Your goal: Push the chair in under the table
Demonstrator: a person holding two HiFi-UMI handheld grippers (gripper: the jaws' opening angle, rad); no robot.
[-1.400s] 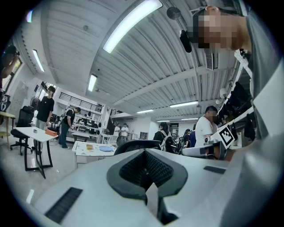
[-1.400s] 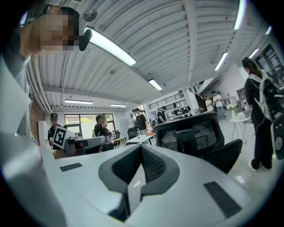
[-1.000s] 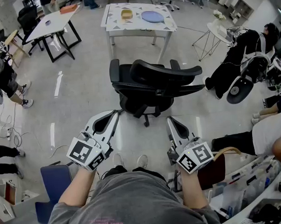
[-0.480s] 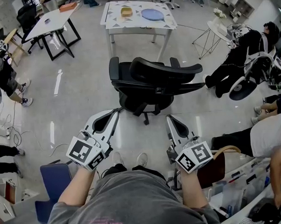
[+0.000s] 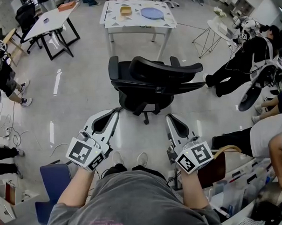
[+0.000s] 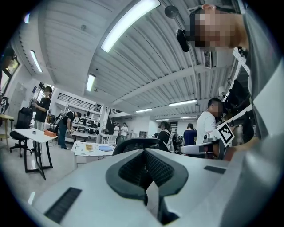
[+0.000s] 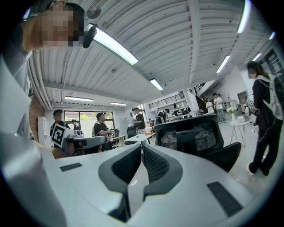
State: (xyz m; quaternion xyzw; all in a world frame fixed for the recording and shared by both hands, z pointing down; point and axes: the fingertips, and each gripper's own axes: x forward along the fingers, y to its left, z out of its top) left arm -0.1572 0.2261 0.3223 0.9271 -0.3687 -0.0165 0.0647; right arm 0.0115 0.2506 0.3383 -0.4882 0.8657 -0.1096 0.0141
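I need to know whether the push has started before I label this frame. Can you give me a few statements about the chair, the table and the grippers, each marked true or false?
1. The chair is tucked under the white table. False: it stands on open floor, short of the table.
2. The left gripper and the right gripper are both shut, with nothing between their jaws. True.
3. The left gripper presses on the chair's backrest. False: both grippers are held apart from the chair, on the person's side of it.
4. A blue plate lies on the white table. True.
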